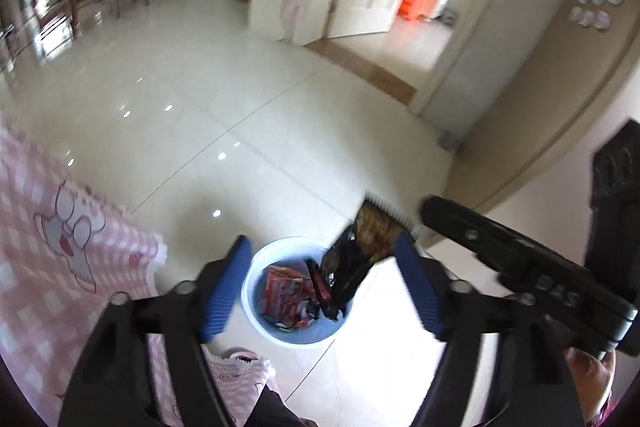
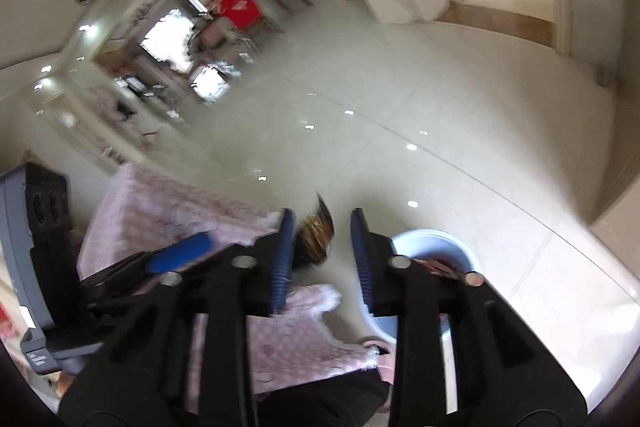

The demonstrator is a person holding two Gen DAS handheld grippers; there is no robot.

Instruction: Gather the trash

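Observation:
A light blue bin [image 1: 294, 291] stands on the tiled floor and holds red snack wrappers [image 1: 284, 293]. My left gripper [image 1: 320, 283] is open above the bin, blue pads wide apart. A black and brown snack wrapper [image 1: 360, 251] hangs over the bin's right rim, against my left gripper's right pad; whether anything holds it is unclear. In the right wrist view, my right gripper [image 2: 322, 259] is open with the same wrapper [image 2: 316, 231] between its pads, not clamped. The bin [image 2: 432, 247] sits just right of it. The other gripper's blue pad [image 2: 180, 253] shows at left.
A table with a pink checked cloth [image 1: 60, 239] stands left of the bin. The right gripper's black body [image 1: 528, 267] reaches in from the right. An open doorway [image 1: 400, 7] lies ahead. A grey and black device [image 2: 40, 247] sits at the left.

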